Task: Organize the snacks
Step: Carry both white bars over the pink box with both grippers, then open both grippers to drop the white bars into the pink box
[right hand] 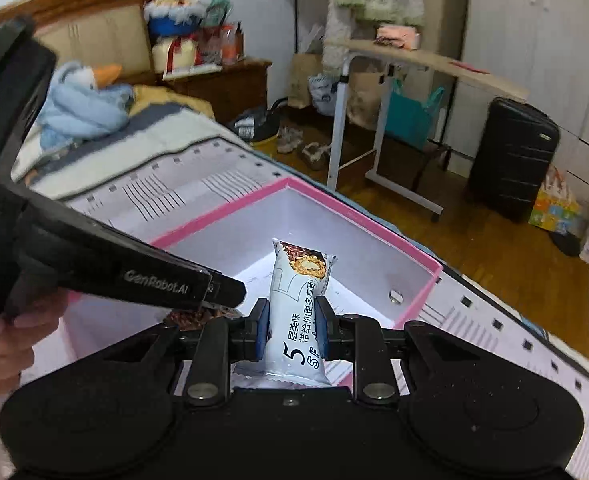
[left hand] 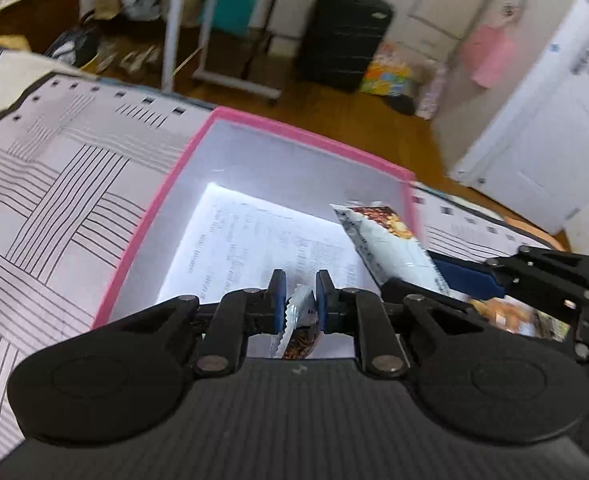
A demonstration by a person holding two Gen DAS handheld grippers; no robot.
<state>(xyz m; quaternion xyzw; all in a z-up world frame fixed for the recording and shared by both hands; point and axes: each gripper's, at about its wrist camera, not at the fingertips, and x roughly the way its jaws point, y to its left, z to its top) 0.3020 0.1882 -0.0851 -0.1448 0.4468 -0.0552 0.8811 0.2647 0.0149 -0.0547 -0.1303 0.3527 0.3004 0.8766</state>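
**Both grippers loaded over the pink box: release risks**

The patterned sheet (left hand: 46,184) covers the work surface, and the pink box (right hand: 358,216) sits on it, open-topped, with a printed paper (left hand: 254,240) lining its floor. You hold both tools above that opening.

Your right gripper (right hand: 293,330) is clamped across the middle of a white snack bar (right hand: 298,304), which points forward over the box interior. Your left gripper (left hand: 300,298) is pinched on the crimped end of a smaller snack packet (left hand: 300,320); most of it hangs below the pads.

Risks, as judged from here:
- The two tools are near each other over the box; the left tool crosses just beside the right gripper's pads in the right wrist view. A collision could knock either snack loose.
- The left grip is on an edge only, so a quick swing could let the packet slip.
- The right bar lies near the box's right wall (left hand: 410,200); releasing there could leave it propped on the rim or outside.
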